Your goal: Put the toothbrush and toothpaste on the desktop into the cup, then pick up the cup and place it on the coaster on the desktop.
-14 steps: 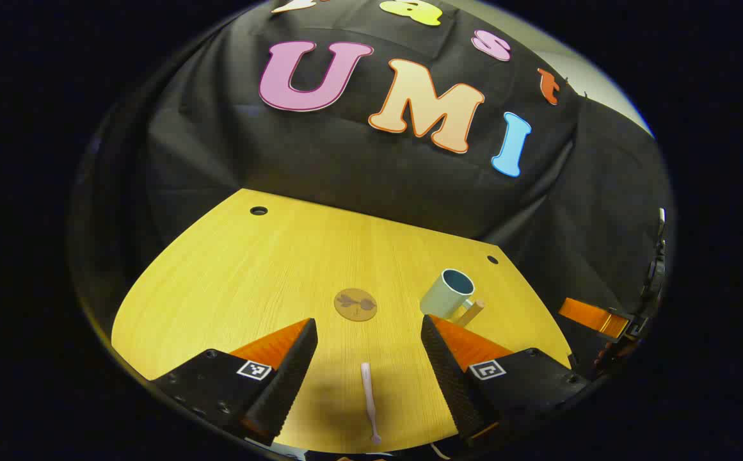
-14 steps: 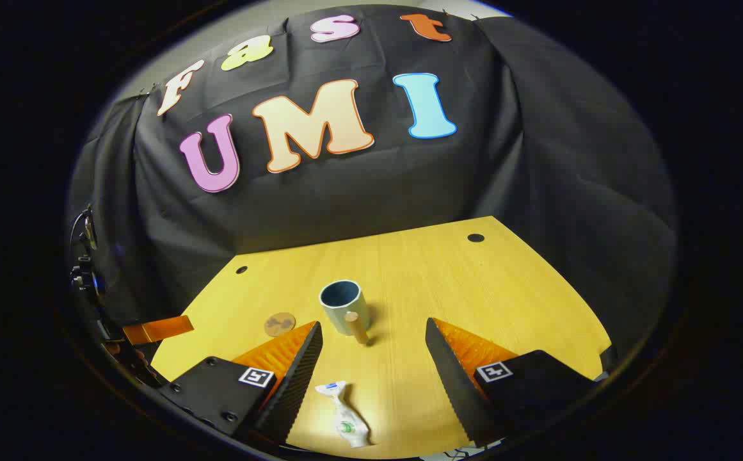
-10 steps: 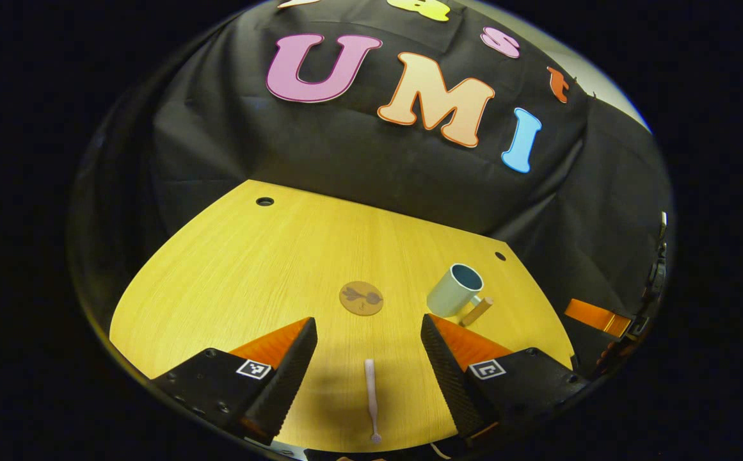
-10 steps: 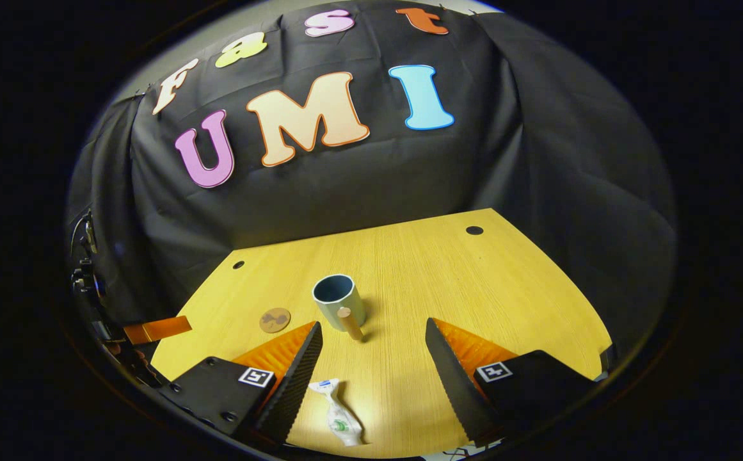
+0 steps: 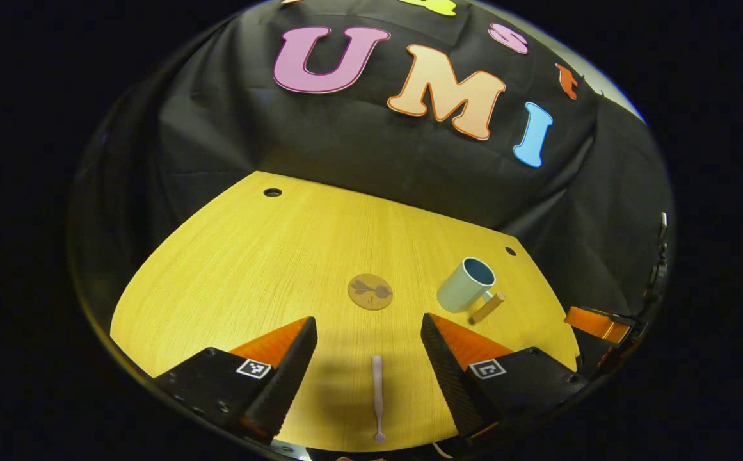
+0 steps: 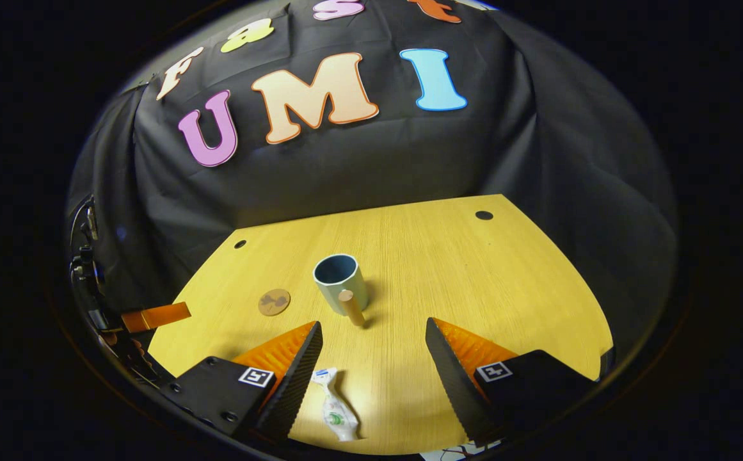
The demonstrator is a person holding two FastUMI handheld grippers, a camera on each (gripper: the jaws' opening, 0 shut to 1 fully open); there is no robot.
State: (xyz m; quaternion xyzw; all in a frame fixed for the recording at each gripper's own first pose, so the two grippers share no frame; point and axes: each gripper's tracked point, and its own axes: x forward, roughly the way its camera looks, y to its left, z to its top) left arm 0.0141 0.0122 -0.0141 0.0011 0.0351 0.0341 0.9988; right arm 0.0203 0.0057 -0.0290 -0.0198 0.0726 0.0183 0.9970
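In the left gripper view, the left gripper (image 5: pixel 368 358) is held above the yellow wood-grain desktop (image 5: pixel 249 256) with its jaws spread wide and nothing gripped. A slim pale pink toothbrush (image 5: pixel 378 398) is seen lying flat on the desktop between the two fingers, touching neither, with its length running from 12 to 6 o'clock. A round brown wooden coaster (image 5: pixel 370 292) is located at 12 o'clock from the toothbrush. A pale green ceramic cup with a wooden peg handle (image 5: pixel 466 285) is found upright at 3 o'clock from the coaster, well apart from it.

In the right gripper view, the right gripper (image 6: pixel 374 358) is likewise held wide open and empty. A crumpled white toothpaste tube (image 6: pixel 335 406) is seen lying on the desktop (image 6: pixel 473 275), just beside the inner face of the left-hand finger; contact cannot be determined. The cup (image 6: pixel 341 282) stands at 12 o'clock from the tube, its handle pointed toward the camera. The coaster (image 6: pixel 274 302) lies at 9 o'clock from the cup. The left gripper (image 6: pixel 153 316) is visible at the 9 o'clock edge of this view.
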